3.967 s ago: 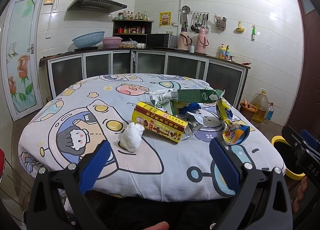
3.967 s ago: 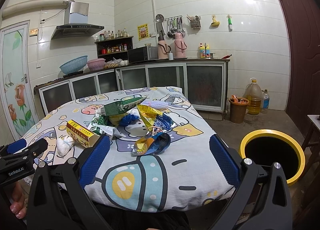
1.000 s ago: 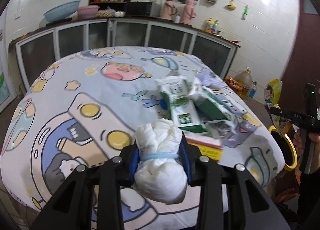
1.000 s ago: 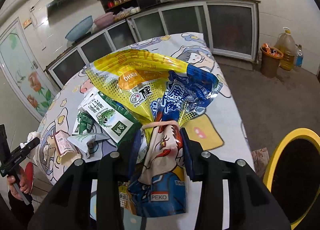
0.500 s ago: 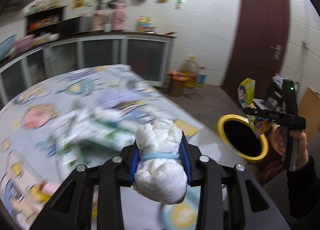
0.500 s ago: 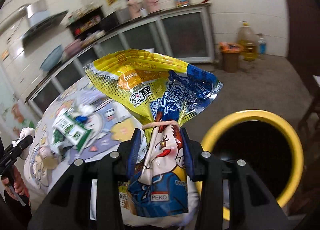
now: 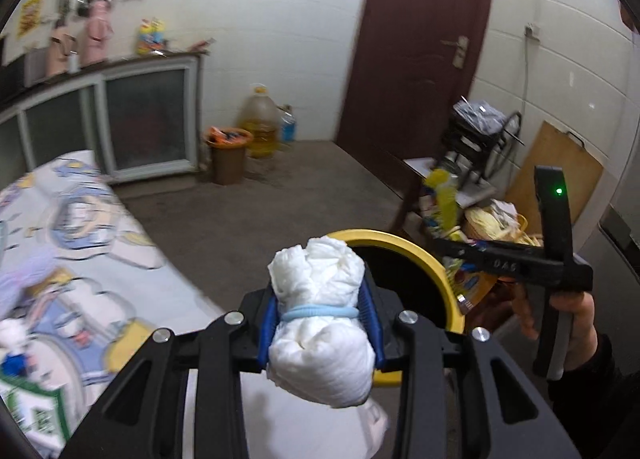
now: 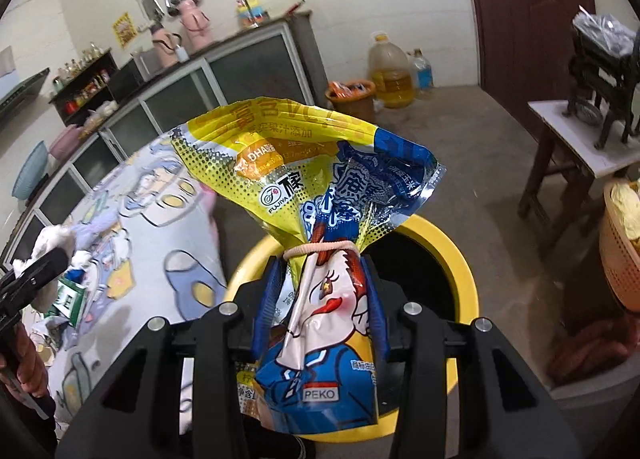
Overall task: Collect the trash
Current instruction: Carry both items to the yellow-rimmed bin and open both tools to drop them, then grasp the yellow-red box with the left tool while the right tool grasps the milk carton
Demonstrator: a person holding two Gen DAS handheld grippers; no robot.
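Both hands have swung away from the tabletop [image 7: 100,299] since a second ago, and the yellow-rimmed bin [image 8: 460,259] now sits right ahead of each pair of fingers instead of the littered cloth.

Left gripper [image 7: 320,319] tilts downward, its blue fingers [image 7: 267,323] clenched on either side of a white wad of tissue [image 7: 320,331] bound with a pale blue rubber band [image 7: 316,313]. The wad pokes up past the fingertips, and beyond it lies the bin's dark mouth, its yellow rim [image 7: 420,255] just behind the wad in this view. The tabletop lies off to the left of the fingers, blurred.

Right gripper [image 8: 320,307] also points down, fingers [image 8: 266,311] squeezing the neck of a yellow and blue snack bag [image 8: 304,187] cinched by a pink rubber band [image 8: 320,248]. The bag fans out above the fingertips, with the bin opening directly beyond and below them.

In the left view, the right hand [image 7: 576,323] grips its tool upright by the handle, to the right of the bin, a dark sleeve [image 7: 600,387] at the wrist. In the right view, the left gripper's tip shows at the left edge over the tabletop, with the white wad at its tip.
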